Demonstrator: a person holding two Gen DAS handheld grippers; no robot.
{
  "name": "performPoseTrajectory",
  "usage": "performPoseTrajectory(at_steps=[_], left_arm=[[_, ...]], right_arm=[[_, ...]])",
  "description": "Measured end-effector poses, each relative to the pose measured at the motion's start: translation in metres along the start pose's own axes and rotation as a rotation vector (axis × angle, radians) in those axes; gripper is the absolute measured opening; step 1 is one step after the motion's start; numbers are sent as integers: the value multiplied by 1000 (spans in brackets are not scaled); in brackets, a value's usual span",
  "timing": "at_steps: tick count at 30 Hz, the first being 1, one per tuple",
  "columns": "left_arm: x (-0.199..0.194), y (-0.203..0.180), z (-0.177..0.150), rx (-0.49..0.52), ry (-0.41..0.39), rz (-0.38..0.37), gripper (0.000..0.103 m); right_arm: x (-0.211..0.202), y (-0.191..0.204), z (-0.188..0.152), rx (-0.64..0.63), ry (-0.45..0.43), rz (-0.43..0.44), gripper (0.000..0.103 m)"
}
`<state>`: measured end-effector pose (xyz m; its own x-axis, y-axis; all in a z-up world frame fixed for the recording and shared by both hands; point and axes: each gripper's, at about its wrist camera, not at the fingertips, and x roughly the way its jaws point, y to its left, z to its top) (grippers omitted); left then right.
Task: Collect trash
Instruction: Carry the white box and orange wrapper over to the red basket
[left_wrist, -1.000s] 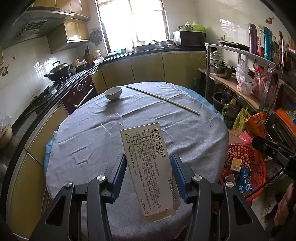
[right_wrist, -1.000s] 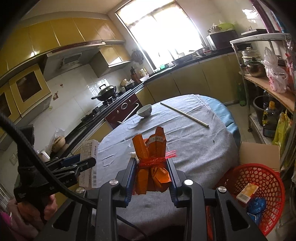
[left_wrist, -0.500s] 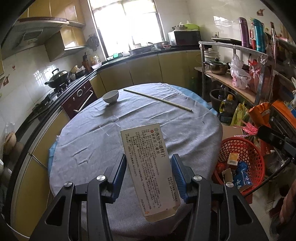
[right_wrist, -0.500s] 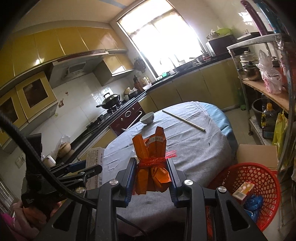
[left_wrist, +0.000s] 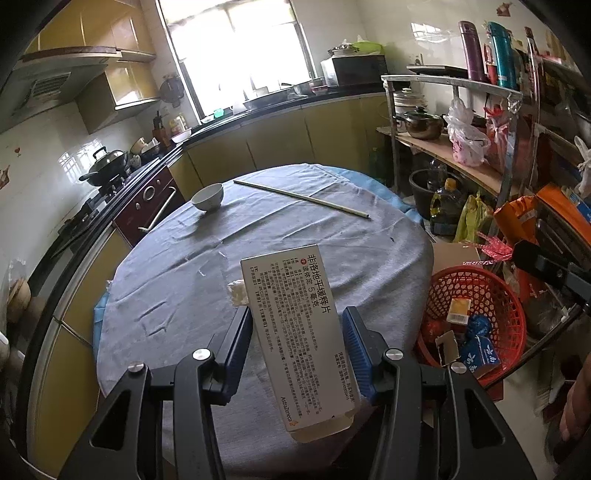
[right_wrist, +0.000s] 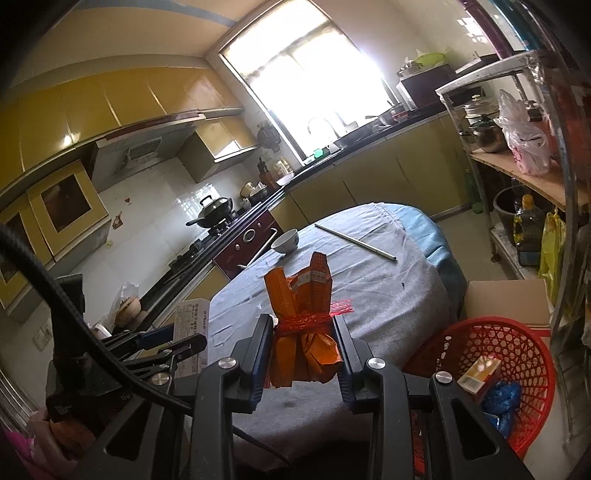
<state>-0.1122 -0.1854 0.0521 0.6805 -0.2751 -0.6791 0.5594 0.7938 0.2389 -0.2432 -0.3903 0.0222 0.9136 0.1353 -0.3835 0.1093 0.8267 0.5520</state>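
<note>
My left gripper (left_wrist: 297, 332) is shut on a white medicine box (left_wrist: 295, 332) with black print, held above the near edge of the round table (left_wrist: 280, 229). My right gripper (right_wrist: 303, 336) is shut on an orange wrapper bundle (right_wrist: 303, 317) tied with red mesh. A red trash basket (left_wrist: 476, 295) stands on the floor to the right of the table and holds several pieces of trash; it also shows in the right wrist view (right_wrist: 517, 354). A small white scrap (left_wrist: 237, 291) lies on the cloth near the box. The left gripper also shows in the right wrist view (right_wrist: 173, 339).
A white bowl (left_wrist: 207, 196) and a long thin stick (left_wrist: 301, 197) lie on the far part of the table. A metal shelf rack (left_wrist: 454, 140) with pots and bags stands on the right. A cardboard box (right_wrist: 506, 299) sits behind the basket. Yellow cabinets and a stove line the left.
Both grippers have pulled back from the table with their loads still held. The table looks smaller and the red basket has come more fully into view.
</note>
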Motion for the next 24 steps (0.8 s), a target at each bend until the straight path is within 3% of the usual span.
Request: performPoseTrajectory(at_steps=[24], left_arm=[[13,-42,6,92,27,-26,52]], right_arm=[[-24,-35,-4,72,-10,-41,34]])
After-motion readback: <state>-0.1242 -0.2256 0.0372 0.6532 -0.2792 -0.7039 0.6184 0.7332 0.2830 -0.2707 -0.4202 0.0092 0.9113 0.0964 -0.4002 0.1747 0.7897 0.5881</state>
